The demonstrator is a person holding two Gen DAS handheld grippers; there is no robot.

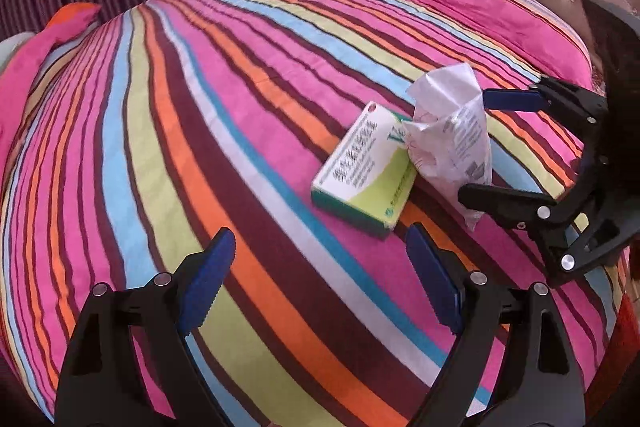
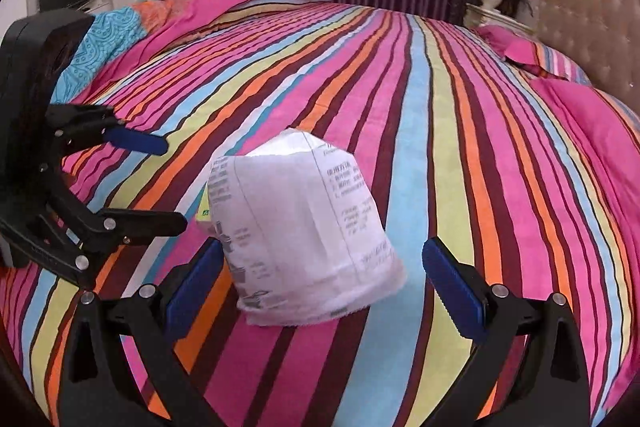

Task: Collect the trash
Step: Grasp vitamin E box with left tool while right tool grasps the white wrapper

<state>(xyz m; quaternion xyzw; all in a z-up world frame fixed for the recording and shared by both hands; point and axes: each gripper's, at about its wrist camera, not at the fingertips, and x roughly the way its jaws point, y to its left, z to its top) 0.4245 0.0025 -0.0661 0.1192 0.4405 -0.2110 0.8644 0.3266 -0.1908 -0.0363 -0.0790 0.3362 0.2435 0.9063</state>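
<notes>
We cannot read the blurred print on the white wrapper (image 2: 304, 227). It hides nearly all of the green box (image 2: 205, 213) in the right view, and in the left view covers one corner. Both grippers' handles run off the lower edges.

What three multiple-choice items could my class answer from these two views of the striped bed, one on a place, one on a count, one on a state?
1. Where does the white wrapper lie?
A. On a shelf
B. On the striped bedcover, partly over the green box
C. On the floor

2. How many pieces of trash lie on the bed?
A. Two
B. Four
C. Six

3. How does the right tool stand?
A. Shut on the box
B. Shut on a pillow
C. Open around the wrapper

Answers: 1 B, the left wrist view shows the wrapper overlapping the box's corner. 2 A, only wrapper and box show. 3 C, both blue pads stand clear of the wrapper's sides.
</notes>
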